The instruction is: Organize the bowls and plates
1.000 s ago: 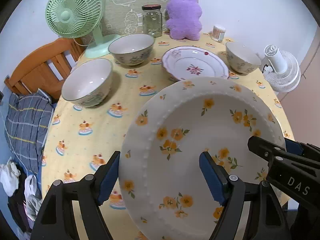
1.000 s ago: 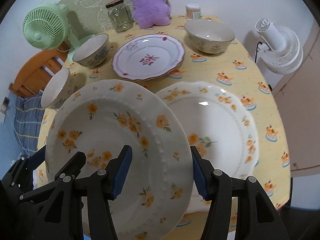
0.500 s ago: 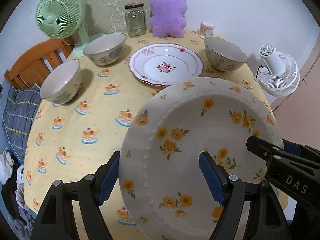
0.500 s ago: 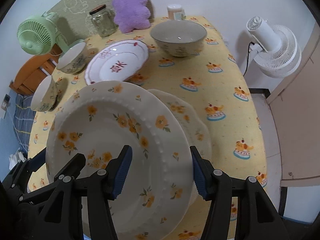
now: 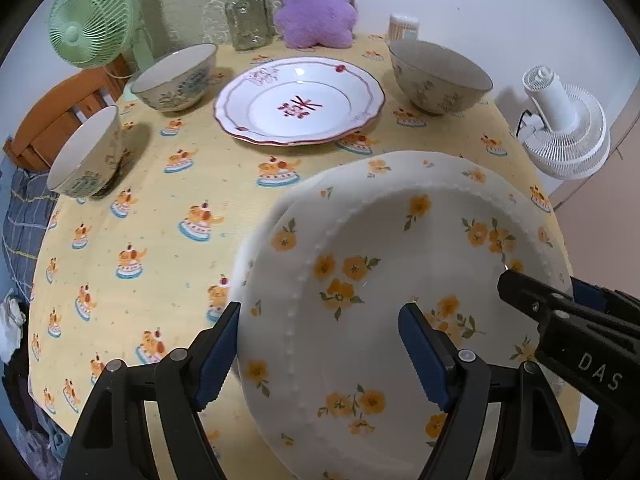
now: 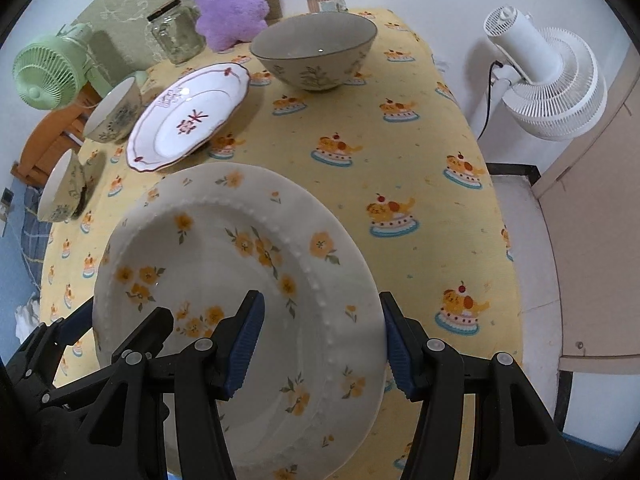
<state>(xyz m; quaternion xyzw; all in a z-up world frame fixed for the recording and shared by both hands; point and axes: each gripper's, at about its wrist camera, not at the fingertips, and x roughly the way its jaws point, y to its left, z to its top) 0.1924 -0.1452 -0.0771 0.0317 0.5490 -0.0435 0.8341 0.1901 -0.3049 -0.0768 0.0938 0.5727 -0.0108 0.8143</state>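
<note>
I hold a white plate with orange flowers [image 5: 400, 280] between both grippers, over a second flowered plate whose rim [image 5: 400, 164] shows behind it. My left gripper [image 5: 320, 348] clamps its left rim; my right gripper [image 6: 320, 336] clamps its right rim, and the plate also shows in the right wrist view [image 6: 240, 272]. A red-trimmed white plate [image 5: 298, 102] lies at the table's far middle. Three bowls stand around it: far right [image 5: 438, 76], far left [image 5: 176, 76], left edge [image 5: 86, 154].
The round table has a yellow patterned cloth [image 5: 160, 220]. At the back stand a green fan [image 5: 94, 20], a glass jar [image 5: 246, 16], a purple plush [image 5: 316, 0] and a small cup [image 5: 404, 26]. A white floor fan [image 6: 544, 80] stands right of the table. A wooden chair [image 5: 52, 120] is at left.
Both grippers carried the flowered plate to the right and down over the second flowered plate, which is now almost fully covered. The grip on the plate is unchanged.
</note>
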